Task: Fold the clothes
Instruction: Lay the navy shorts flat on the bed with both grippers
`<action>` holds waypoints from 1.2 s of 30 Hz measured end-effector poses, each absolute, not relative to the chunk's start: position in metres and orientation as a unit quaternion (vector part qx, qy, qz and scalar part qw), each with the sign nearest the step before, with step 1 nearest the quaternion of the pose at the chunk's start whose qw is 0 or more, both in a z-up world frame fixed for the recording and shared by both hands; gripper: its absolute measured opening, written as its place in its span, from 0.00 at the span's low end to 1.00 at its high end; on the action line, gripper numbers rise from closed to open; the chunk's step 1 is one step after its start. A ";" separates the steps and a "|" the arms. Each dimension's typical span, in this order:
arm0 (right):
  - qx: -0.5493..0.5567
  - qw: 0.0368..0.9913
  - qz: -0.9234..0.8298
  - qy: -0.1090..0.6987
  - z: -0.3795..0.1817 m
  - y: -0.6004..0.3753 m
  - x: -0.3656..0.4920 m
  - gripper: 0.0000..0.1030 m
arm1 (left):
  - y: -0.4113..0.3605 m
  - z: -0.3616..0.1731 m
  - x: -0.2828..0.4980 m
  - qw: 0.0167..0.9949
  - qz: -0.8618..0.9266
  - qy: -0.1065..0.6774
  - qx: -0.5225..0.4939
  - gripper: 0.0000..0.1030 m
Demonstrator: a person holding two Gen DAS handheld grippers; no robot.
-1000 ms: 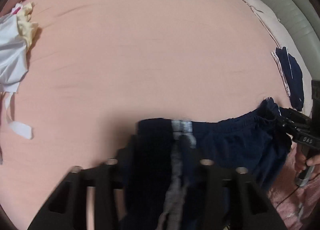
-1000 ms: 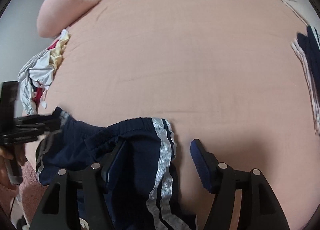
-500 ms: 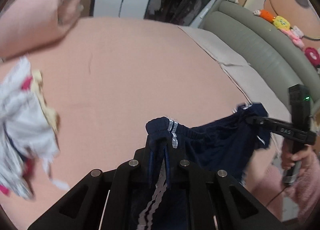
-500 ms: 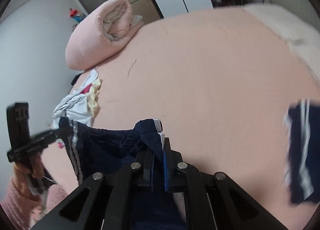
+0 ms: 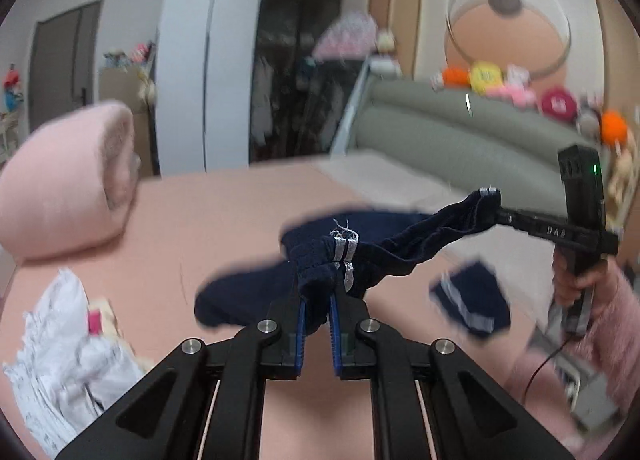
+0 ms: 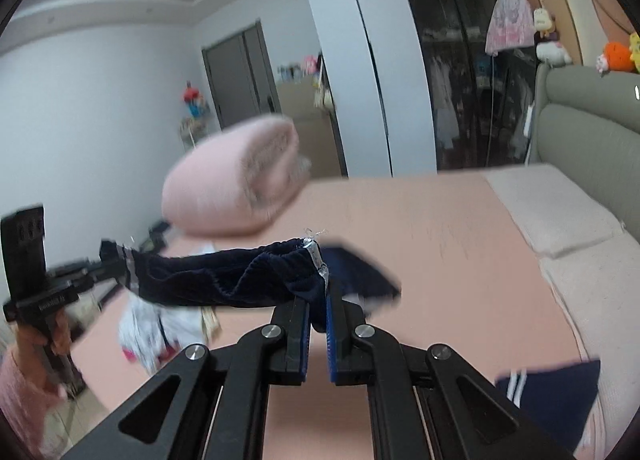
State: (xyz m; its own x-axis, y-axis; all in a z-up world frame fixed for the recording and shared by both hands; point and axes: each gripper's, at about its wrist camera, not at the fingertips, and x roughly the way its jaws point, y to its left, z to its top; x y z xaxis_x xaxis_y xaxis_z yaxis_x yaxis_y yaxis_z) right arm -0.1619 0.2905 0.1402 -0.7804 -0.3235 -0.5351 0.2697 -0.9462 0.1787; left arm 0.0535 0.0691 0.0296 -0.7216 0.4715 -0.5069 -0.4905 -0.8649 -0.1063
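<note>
A pair of navy shorts (image 5: 404,244) with grey side stripes hangs stretched by its waistband above the pink bed (image 5: 224,215). In the left wrist view my left gripper (image 5: 317,296) is shut on one striped end of the waistband. At the right of that view my right gripper (image 5: 497,211), held by a hand in a pink sleeve, is shut on the other end. The right wrist view shows the same shorts (image 6: 224,280): my right gripper (image 6: 318,302) pinches the near end, and my left gripper (image 6: 110,264) holds the far end at the left.
A rolled pink blanket (image 5: 68,187) lies at the bed's far left. White crumpled clothes (image 5: 60,356) sit on the left side. A folded navy garment (image 5: 472,300) lies on the right, near the pale pillows (image 6: 556,215) and grey headboard (image 5: 460,139). A wardrobe stands behind.
Both grippers have shut on the shorts' waistband and lifted it off the bed. Both views have swung up from the sheet to the room.
</note>
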 end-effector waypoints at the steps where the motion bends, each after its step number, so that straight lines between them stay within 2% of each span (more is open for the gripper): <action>1: 0.314 0.153 -0.936 -0.036 0.113 0.285 -0.161 0.05 | 0.074 -0.006 0.048 0.263 0.918 0.014 -0.297 0.08; 2: 0.337 0.149 -0.929 -0.026 0.086 0.279 -0.160 0.05 | 0.079 -0.042 0.042 0.267 0.907 0.010 -0.325 0.08; 6: 0.527 0.120 -0.841 0.017 -0.088 0.270 -0.165 0.05 | 0.093 -0.180 0.026 0.196 0.865 0.063 -0.458 0.08; 8: 0.584 0.116 -0.803 0.029 -0.137 0.268 -0.159 0.05 | 0.093 -0.235 0.035 0.186 0.832 0.104 -0.513 0.08; 10: 0.573 0.114 -0.811 0.023 -0.142 0.270 -0.150 0.05 | 0.090 -0.260 0.050 0.167 0.818 0.141 -0.533 0.08; 12: 0.582 0.111 -0.806 0.001 -0.132 0.277 -0.151 0.05 | 0.081 -0.257 0.066 0.170 0.823 0.149 -0.522 0.12; 13: 0.586 0.103 -0.804 -0.015 -0.126 0.282 -0.152 0.06 | 0.076 -0.254 0.071 0.176 0.820 0.144 -0.525 0.21; 14: 0.580 0.097 -0.808 -0.024 -0.119 0.287 -0.152 0.06 | 0.067 -0.249 0.076 0.181 0.822 0.132 -0.524 0.36; 16: 0.566 0.087 -0.819 -0.029 -0.105 0.294 -0.149 0.08 | 0.049 -0.239 0.084 0.191 0.825 0.106 -0.522 0.50; 18: 0.554 0.084 -0.828 -0.019 -0.093 0.295 -0.140 0.14 | 0.032 -0.226 0.092 0.193 0.834 0.087 -0.510 0.50; 20: 0.540 0.096 -0.837 -0.004 -0.087 0.283 -0.138 0.30 | 0.022 -0.198 0.090 0.186 0.854 0.052 -0.483 0.50; 21: 0.531 0.106 -0.840 0.007 -0.088 0.271 -0.140 0.33 | 0.015 -0.197 0.087 0.180 0.861 0.037 -0.475 0.50; 23: 0.517 0.125 -0.846 0.028 -0.094 0.246 -0.149 0.33 | 0.001 -0.196 0.083 0.168 0.873 0.007 -0.459 0.50; 25: 0.527 0.134 -0.838 0.038 -0.109 0.225 -0.161 0.33 | 0.008 -0.207 0.077 0.141 0.869 0.017 -0.475 0.47; 26: 0.538 0.130 -0.832 0.052 -0.121 0.214 -0.167 0.33 | 0.012 -0.212 0.074 0.128 0.866 0.023 -0.483 0.35; 27: 0.548 0.116 -0.826 0.069 -0.130 0.209 -0.169 0.33 | 0.009 -0.218 0.074 0.135 0.857 0.020 -0.496 0.30; 29: 0.558 0.084 -0.820 0.096 -0.141 0.210 -0.169 0.33 | 0.016 -0.221 0.080 0.147 0.843 0.049 -0.516 0.28; 31: 0.554 0.066 -0.825 0.089 -0.140 0.223 -0.164 0.32 | 0.018 -0.233 0.096 0.162 0.827 0.092 -0.531 0.26; 32: 0.554 0.063 -0.825 0.094 -0.138 0.230 -0.158 0.32 | 0.015 -0.239 0.108 0.177 0.816 0.108 -0.539 0.20; 33: 0.556 0.064 -0.822 0.106 -0.136 0.235 -0.152 0.32 | 0.006 -0.240 0.117 0.190 0.816 0.105 -0.536 0.17; 36: 0.570 0.059 -0.811 0.120 -0.139 0.247 -0.138 0.32 | -0.021 -0.239 0.137 0.209 0.818 0.087 -0.528 0.16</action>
State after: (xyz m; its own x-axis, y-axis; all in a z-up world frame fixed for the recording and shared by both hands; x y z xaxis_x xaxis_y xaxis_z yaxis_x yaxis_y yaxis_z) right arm -0.1376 0.2468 -0.1393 -0.3433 0.0411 -0.9383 0.2326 -0.9642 -0.1273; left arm 0.1368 -0.0209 -0.2391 -0.3539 0.2505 -0.9011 -0.4344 -0.8973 -0.0788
